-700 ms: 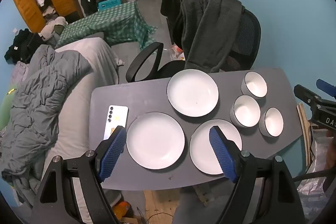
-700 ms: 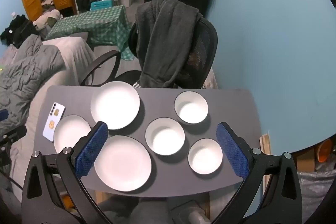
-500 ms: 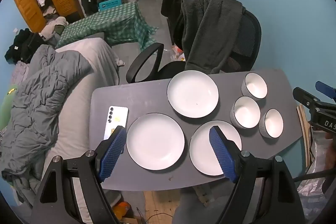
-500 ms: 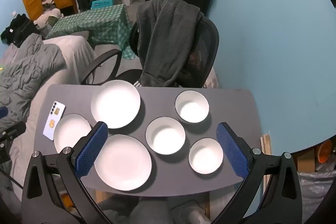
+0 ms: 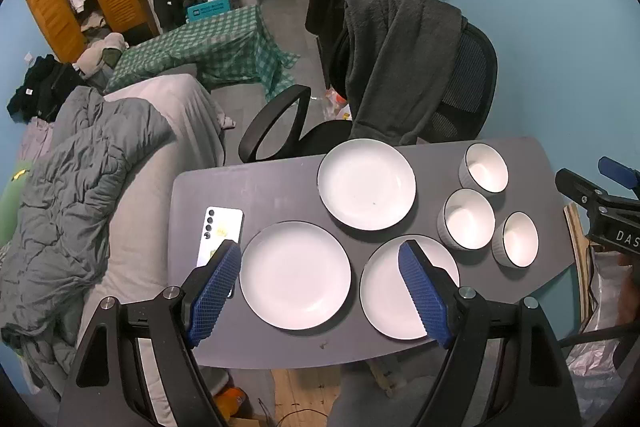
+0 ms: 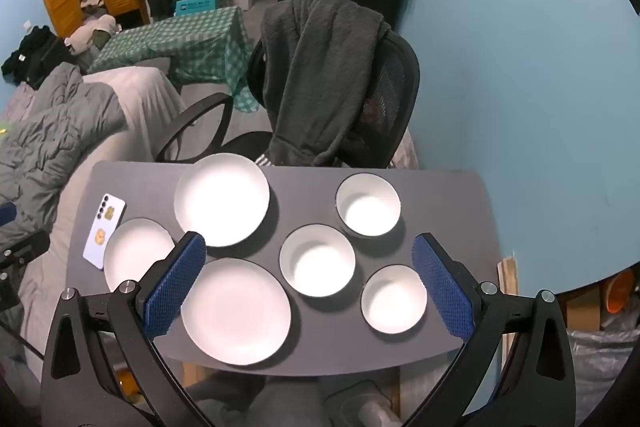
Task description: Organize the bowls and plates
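1. Left gripper (image 5: 320, 291): jaws wide open, nothing between the blue pads, held above the near edge of the grey table (image 5: 248, 187).
2. Right gripper (image 6: 308, 287): jaws wide open too, gripping nothing, held above the near right part of the table.
3. Three white plates, none stacked: far plate (image 5: 366, 183), near-left plate (image 5: 295, 275), near-right plate (image 5: 400, 291). The near two sit just beside each other, not overlapping.
4. Three white bowls right of the plates, all upright and separate: far bowl (image 5: 486, 173), middle bowl (image 5: 468, 219), near bowl (image 5: 519, 243). The middle and near bowls look nearly touching.
5. White phone (image 5: 220, 233) lies flat at the left side of the table, just beside the near-left plate.
6. Office chair (image 5: 460, 95) with a dark garment (image 5: 396, 63) draped on it stands behind the far edge.
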Action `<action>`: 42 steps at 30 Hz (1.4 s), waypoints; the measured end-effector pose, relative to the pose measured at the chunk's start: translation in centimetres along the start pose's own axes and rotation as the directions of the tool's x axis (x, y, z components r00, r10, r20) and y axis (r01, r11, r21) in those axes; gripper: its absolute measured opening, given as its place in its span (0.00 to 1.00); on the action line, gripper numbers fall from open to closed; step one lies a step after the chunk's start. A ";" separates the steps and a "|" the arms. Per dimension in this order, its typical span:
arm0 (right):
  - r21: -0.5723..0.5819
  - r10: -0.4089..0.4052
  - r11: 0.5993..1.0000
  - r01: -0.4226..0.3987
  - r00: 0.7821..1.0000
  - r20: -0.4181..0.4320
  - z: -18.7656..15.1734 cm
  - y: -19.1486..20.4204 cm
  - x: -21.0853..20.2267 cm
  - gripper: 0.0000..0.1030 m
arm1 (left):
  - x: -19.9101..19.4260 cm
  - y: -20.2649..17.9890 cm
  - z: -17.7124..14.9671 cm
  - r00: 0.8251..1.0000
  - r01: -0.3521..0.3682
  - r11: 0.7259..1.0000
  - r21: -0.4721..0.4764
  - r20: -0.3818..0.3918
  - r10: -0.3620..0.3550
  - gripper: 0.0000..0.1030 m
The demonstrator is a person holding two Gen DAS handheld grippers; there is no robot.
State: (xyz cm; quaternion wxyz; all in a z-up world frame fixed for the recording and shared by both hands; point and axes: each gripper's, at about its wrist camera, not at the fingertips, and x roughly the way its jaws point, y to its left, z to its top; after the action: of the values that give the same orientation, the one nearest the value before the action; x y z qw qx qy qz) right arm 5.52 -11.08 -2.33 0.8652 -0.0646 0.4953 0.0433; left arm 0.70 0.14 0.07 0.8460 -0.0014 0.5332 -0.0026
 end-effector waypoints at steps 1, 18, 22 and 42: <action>0.000 0.000 1.000 0.000 1.000 -0.001 0.0 0.0 0.0 0.98 | 0.1 0.0 0.1 1.000 0.001 1.000 0.000 -0.001 -0.001 0.80; -0.008 -0.002 1.000 0.002 1.000 -0.011 0.2 0.8 0.4 0.98 | 0.1 0.2 0.4 1.000 0.010 1.000 -0.006 -0.007 -0.010 0.80; -0.008 0.000 1.000 0.000 1.000 -0.012 0.1 0.9 0.4 0.98 | 0.1 0.2 0.4 1.000 0.010 1.000 -0.006 -0.006 -0.010 0.80; -0.008 0.001 1.000 -0.001 1.000 -0.013 0.2 0.9 0.4 0.98 | 0.1 0.1 0.3 1.000 0.013 1.000 -0.009 -0.007 -0.013 0.80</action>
State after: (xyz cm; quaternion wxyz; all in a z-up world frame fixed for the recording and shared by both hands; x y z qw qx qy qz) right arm 5.80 -10.20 -2.62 0.8616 -0.0680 0.5009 0.0452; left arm 1.01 0.28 0.08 0.8439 -0.0085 0.5363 -0.0057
